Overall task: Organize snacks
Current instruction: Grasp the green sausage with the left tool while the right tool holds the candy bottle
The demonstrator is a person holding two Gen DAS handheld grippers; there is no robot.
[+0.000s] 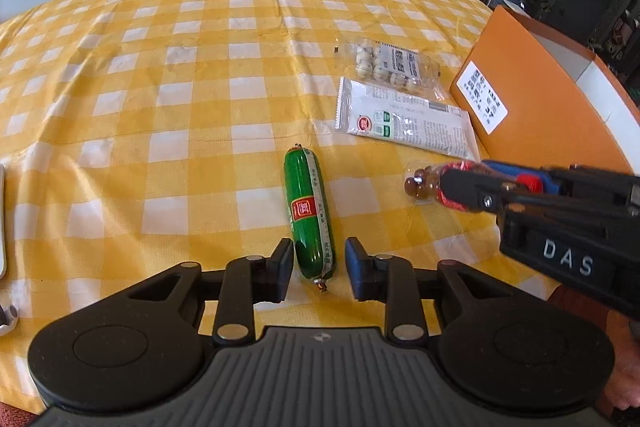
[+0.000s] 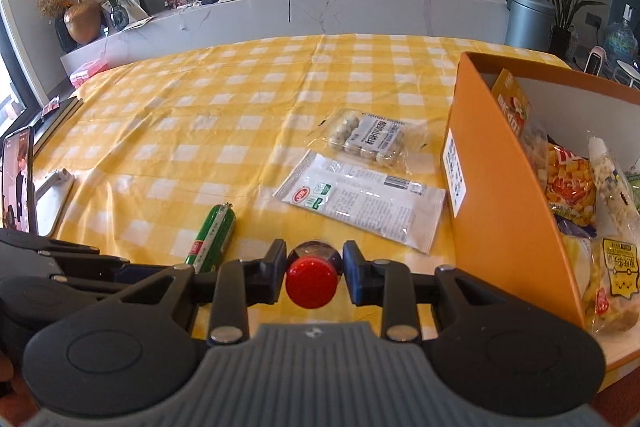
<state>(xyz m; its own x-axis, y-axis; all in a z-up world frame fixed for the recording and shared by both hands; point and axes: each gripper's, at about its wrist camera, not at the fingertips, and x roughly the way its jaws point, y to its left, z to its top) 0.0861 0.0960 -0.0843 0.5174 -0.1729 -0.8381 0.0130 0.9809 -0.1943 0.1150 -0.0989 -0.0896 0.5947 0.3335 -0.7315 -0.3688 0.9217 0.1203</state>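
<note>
A green sausage (image 1: 309, 213) lies on the yellow checked tablecloth (image 1: 180, 87), its near end between the fingers of my open left gripper (image 1: 318, 269), not touched. My right gripper (image 2: 314, 273) is closed around a small clear bottle with a red cap (image 2: 311, 282); in the left wrist view the bottle (image 1: 424, 185) holds brown round snacks. A white flat packet (image 2: 360, 201) and a clear pack of white balls (image 2: 370, 141) lie beside the orange box (image 2: 508, 211), which holds several snack bags (image 2: 570, 187).
A phone (image 2: 18, 183) on a stand is at the table's left edge. A white counter (image 2: 320, 7) with a router, plants and a grey bin (image 2: 528, 19) runs behind the table.
</note>
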